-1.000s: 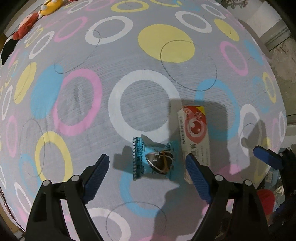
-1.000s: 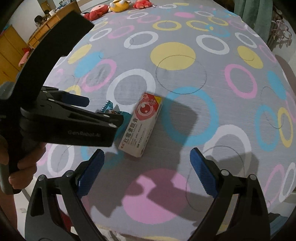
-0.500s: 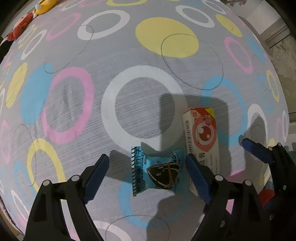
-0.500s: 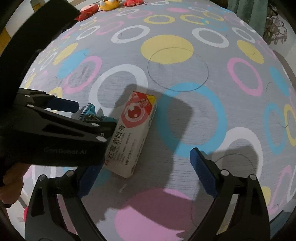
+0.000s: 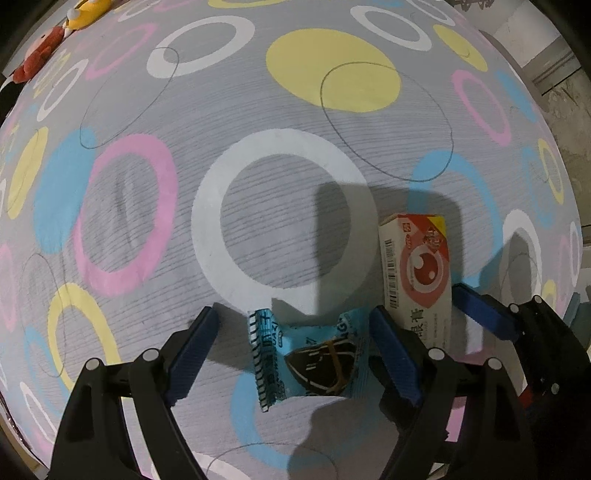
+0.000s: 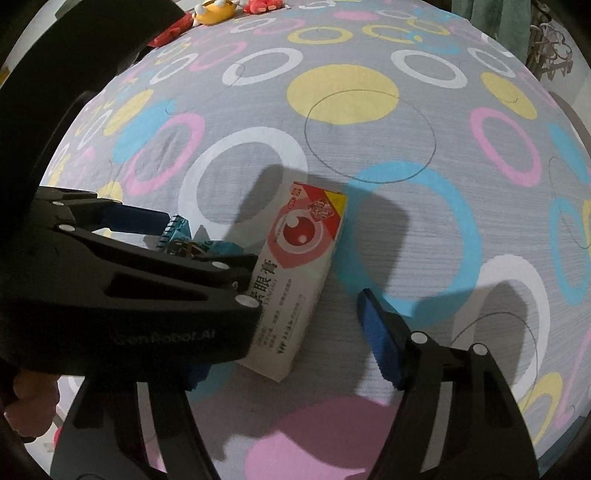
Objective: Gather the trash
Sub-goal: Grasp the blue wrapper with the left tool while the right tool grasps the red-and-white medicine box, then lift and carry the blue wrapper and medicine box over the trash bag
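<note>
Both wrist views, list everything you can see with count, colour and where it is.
Snack wrapper: one, blue with a dark picture, flat on the bedspread between the left gripper's fingers.
Medicine box: one, white and red with an eye picture, lying beside the wrapper.
Bedspread: one, grey with coloured rings and discs, under everything.
Plush toys: several, yellow and red, at the far edge.
Left gripper: black, blue pads, open around the wrapper.
Right gripper: black, blue pads, jaws closing around the box, not yet pressing.
Hand: one, holding the left gripper.
</note>
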Action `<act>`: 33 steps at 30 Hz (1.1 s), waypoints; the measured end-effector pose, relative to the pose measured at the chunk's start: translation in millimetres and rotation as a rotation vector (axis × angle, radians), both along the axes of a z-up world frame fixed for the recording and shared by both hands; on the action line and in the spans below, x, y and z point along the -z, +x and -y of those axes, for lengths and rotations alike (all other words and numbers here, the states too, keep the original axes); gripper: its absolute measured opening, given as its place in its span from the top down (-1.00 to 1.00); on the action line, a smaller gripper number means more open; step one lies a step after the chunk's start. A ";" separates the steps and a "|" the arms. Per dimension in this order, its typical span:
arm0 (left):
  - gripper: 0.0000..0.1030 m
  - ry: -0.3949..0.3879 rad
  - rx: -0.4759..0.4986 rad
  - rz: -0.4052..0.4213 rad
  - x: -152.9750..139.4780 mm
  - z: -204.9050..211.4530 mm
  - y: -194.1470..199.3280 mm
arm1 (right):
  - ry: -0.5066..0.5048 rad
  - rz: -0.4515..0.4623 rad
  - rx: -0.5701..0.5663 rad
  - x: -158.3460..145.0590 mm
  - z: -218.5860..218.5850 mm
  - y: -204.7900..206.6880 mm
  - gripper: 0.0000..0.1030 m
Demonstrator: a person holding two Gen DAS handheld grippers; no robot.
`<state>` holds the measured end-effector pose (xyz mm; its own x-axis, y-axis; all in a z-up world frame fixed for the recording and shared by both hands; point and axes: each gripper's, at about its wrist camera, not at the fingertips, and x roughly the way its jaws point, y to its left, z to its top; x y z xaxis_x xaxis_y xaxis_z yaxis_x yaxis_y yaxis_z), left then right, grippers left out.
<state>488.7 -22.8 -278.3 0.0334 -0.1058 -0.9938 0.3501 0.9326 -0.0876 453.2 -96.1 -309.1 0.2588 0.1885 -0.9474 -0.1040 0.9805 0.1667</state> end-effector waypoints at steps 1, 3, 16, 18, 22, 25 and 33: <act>-0.50 0.004 -0.005 0.001 1.5 -0.5 0.6 | -0.007 0.002 0.000 0.9 -0.4 -0.1 -0.32; -0.46 0.010 -0.016 0.006 0.2 0.3 -0.2 | -0.018 0.014 -0.002 0.4 -3.9 -1.7 -0.27; 0.26 -0.005 -0.130 0.032 -8.4 -19.6 -0.8 | -0.058 0.029 -0.028 -5.8 -1.5 -4.6 0.35; 0.29 -0.006 -0.143 0.036 -9.2 -22.0 -2.5 | -0.051 0.030 -0.022 -7.1 2.2 -5.0 0.35; 0.30 -0.023 -0.168 0.037 -13.1 -30.4 -7.1 | -0.052 0.042 -0.013 -13.0 7.4 -7.1 0.35; 0.30 -0.040 -0.180 0.033 -18.3 -37.7 -14.2 | -0.054 0.060 -0.013 -23.5 12.3 -11.4 0.35; 0.30 -0.052 -0.181 0.096 -54.2 -53.0 -47.7 | -0.062 0.114 -0.039 -63.9 25.9 -31.4 0.35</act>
